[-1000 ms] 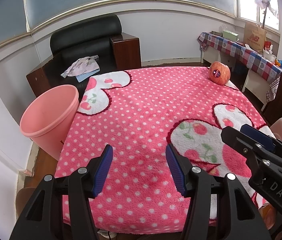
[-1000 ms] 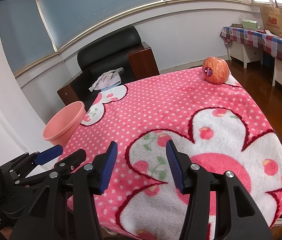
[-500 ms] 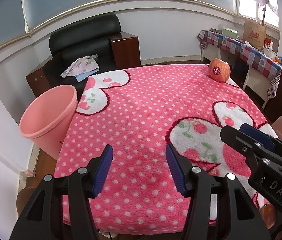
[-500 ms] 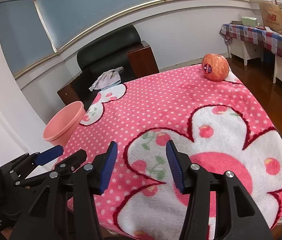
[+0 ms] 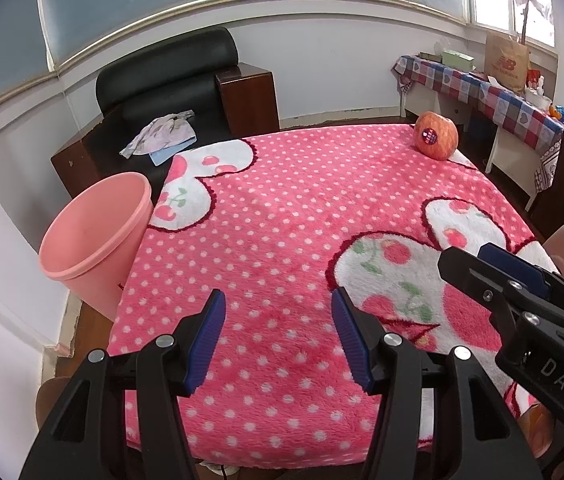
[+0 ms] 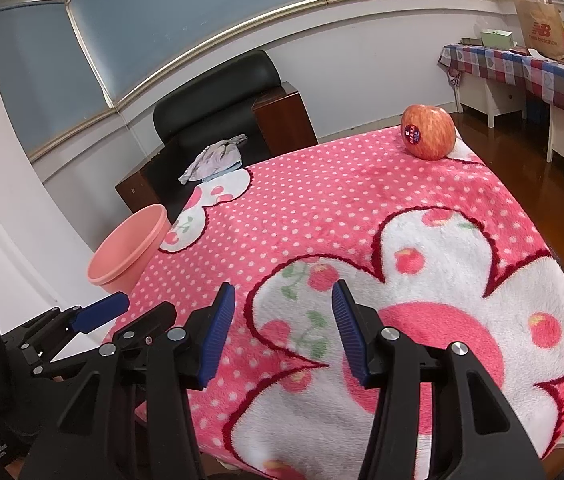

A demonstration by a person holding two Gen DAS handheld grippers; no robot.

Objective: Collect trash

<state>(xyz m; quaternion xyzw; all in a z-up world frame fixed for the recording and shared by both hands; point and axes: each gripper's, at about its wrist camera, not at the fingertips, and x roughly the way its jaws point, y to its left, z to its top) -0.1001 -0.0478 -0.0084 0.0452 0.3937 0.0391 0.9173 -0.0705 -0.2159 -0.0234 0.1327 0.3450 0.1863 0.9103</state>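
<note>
A red apple (image 5: 436, 136) with a small sticker sits at the far right corner of a table under a pink polka-dot blanket (image 5: 301, 216); the right wrist view shows the apple (image 6: 428, 132) too. A pink bin (image 5: 96, 236) stands on the floor against the table's left edge, and the bin (image 6: 126, 252) looks empty. My left gripper (image 5: 278, 324) hovers open over the near edge with nothing between its blue pads. My right gripper (image 6: 282, 316) is open beside it, also with nothing between its pads. Each gripper shows at the side of the other's view.
A black armchair (image 5: 170, 80) with a crumpled cloth (image 5: 160, 138) on its seat stands behind the table. A side table with a checked cover (image 5: 493, 92) holds a paper bag (image 5: 506, 62) and boxes at the far right. Wooden floor lies to the right of the blanket.
The left wrist view has shifted slightly, so the apple and bin sit a little differently in frame. Both grippers keep the same opening and nothing has been picked up.
</note>
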